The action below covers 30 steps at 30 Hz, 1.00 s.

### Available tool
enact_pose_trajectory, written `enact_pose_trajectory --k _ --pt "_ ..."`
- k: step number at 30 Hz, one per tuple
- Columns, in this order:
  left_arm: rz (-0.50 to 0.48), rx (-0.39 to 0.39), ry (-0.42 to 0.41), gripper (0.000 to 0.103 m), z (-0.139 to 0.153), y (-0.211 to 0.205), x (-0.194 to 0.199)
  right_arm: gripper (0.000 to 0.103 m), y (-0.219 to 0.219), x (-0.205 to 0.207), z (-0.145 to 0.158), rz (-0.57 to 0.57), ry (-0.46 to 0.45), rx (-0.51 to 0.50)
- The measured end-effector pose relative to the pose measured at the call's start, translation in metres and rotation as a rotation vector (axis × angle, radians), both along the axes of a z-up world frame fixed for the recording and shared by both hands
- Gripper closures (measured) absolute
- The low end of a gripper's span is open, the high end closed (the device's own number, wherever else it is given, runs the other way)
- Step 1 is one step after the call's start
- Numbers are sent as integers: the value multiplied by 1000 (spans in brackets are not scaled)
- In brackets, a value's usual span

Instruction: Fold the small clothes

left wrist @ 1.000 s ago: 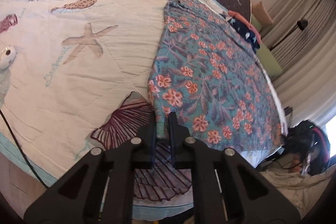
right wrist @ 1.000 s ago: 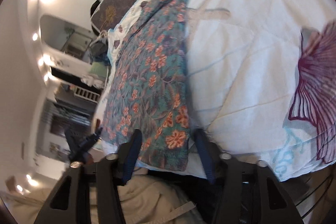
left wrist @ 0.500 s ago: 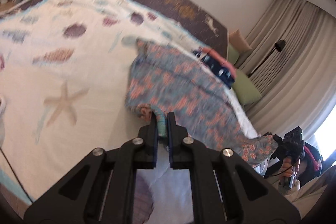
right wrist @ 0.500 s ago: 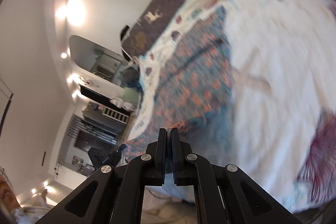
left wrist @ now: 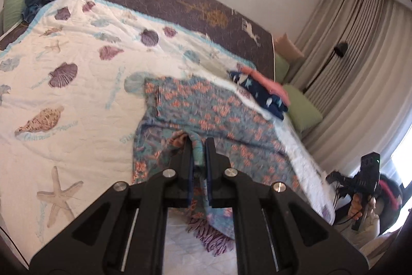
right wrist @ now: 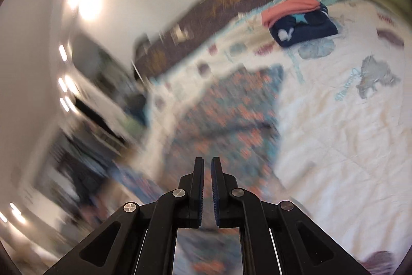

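Two tools are working one floral garment [left wrist: 219,110], which is lying spread on the seashell quilt [left wrist: 77,107] of a bed, ahead of and below both tools. The left tool [left wrist: 198,146] is standing almost closed and is pinching a bunched teal fold of the garment's near edge between its pads, with the rest of the cloth trailing away in front of it. The right tool [right wrist: 207,166] is showing only a narrow slit and its jaws are opening a little. Floral cloth is showing as a smear ahead of and beneath its fingers, but the blur is hiding whether any of it is caught between the pads, so I cannot tell if that side is gripping. A folded pile of navy and coral clothes [left wrist: 262,92] is sitting on the quilt beyond the garment, ahead and to the right of the left tool.

The step in hand is probably carrying the near edge over toward the far edge to make a fold. Doing it well is likely depending on both corners travelling at one height and one pace, with the edge between them kept taut enough to stay straight. If the right corner is slipping free, re-gripping it before going further seems wiser than dragging the cloth from one side. Laying the edge down short of the folded pile is keeping the two apart
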State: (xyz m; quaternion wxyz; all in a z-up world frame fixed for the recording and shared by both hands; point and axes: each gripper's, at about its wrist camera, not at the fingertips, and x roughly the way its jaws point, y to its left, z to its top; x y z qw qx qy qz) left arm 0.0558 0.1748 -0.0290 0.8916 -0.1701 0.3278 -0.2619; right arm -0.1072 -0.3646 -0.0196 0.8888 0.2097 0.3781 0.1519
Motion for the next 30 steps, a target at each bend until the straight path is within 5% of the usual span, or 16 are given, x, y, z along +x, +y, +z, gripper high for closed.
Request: enact_pose_trajectory --k 2,4,6,10,13,14,15,16,21,25,30 --pt "-2 15 29 94 -11 -2 3 92 26 -15 -25 65 78 -160" --pt "5 20 58 94 -22 -1 4 92 38 -28 -47 117 142 -166" --pt "9 6 78 94 -30 2 4 87 45 -43 -72 144 208 -97" --pt "22 -27 89 94 -37 8 -1 52 46 -54 -102 152 270 102" --pt "30 -24 99 94 -40 9 -3 48 48 -50 -114 154 273 205" --pt "31 -24 102 94 -40 10 -4 49 51 -47 -116 179 271 239" --pt "31 -26 103 94 -41 11 -4 65 57 -43 -117 206 269 255" --pt "32 -29 102 94 -40 11 -4 102 64 -39 -117 230 266 252" --pt "40 -54 87 94 -30 16 4 100 52 -25 -83 220 104 379" --pt "56 -34 69 94 -14 13 32 100 19 4 -37 133 -47 386" --pt "42 -69 22 94 14 -2 77 100 -10 60 -3 55 -117 357"
